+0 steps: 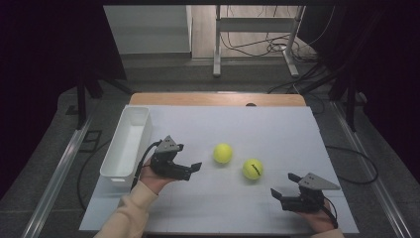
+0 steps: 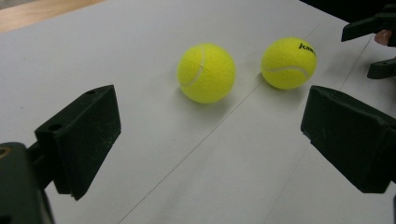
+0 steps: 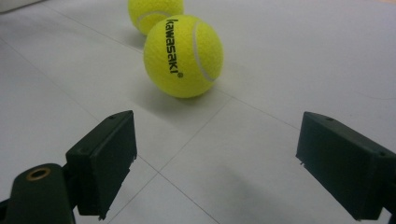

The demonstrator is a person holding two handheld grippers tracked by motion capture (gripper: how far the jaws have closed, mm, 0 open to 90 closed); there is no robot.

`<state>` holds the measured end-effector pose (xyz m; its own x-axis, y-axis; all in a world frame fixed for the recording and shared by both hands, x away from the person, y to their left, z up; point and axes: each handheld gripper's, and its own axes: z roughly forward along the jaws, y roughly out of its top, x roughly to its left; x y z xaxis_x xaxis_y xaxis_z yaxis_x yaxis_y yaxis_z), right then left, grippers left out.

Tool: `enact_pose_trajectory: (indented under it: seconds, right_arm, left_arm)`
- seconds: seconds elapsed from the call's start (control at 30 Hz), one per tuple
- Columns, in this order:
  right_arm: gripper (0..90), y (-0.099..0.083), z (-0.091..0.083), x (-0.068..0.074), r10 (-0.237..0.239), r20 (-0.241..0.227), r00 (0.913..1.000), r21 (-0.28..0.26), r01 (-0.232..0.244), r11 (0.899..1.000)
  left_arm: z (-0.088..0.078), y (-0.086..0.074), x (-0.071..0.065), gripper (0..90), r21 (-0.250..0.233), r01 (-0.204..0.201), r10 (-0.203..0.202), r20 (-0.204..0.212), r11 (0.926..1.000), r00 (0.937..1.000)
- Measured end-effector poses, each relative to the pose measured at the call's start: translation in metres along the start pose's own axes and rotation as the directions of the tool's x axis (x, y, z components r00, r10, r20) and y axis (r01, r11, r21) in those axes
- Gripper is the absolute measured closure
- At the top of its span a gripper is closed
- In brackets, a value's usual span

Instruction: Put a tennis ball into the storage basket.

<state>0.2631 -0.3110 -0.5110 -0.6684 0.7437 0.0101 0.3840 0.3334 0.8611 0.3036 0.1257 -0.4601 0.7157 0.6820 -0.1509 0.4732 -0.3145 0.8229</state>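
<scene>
Two yellow tennis balls lie on the white table sheet (image 1: 277,129). The left ball (image 1: 223,153) (image 2: 206,73) (image 3: 155,13) sits just ahead of my left gripper (image 1: 192,170) (image 2: 215,140), whose jaws stand wide apart with nothing between them. The right ball (image 1: 252,169) (image 2: 288,63) (image 3: 183,56) bears black "kawasaki" lettering. It lies a short way ahead of my right gripper (image 1: 284,185) (image 3: 219,158), which is also open and empty. The right gripper (image 2: 380,46) also shows beyond the balls in the left gripper view.
A long white bin (image 1: 126,144) stands along the sheet's left edge, close beside the left hand. A wooden table edge (image 1: 218,98) runs along the back. Beyond it are a metal frame and cables on the floor.
</scene>
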Motion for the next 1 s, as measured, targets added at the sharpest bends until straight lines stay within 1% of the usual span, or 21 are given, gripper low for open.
enact_pose_trajectory:
  seconds: [0.17, 0.43, 0.77, 1.0]
  right_arm:
    - [12.6, 0.000, 0.000, 0.000, 0.000, 0.000, 1.0000, 0.001, 0.000, 1.000]
    - [12.6, 0.000, 0.000, 0.000, 0.000, 0.001, 1.0000, 0.000, 0.000, 1.000]
    - [12.7, 0.000, 0.000, 0.000, -0.006, 0.005, 1.0000, 0.002, 0.006, 1.000]
    - [12.7, 0.000, 0.000, 0.000, -0.006, 0.005, 1.0000, 0.003, 0.006, 1.000]
  left_arm:
    - [0.002, 0.002, 0.002, 5.7, 0.003, 0.007, -0.007, 0.005, 1.0000, 1.0000]
    - [0.007, 0.008, 0.004, 6.0, 0.012, 0.005, -0.005, 0.000, 0.9999, 1.0000]
    - [0.014, 0.016, 0.006, 6.0, 0.026, -0.010, 0.010, -0.002, 0.9996, 0.9999]
    - [0.018, 0.021, 0.009, 6.0, 0.030, -0.004, 0.004, -0.002, 0.9995, 1.0000]
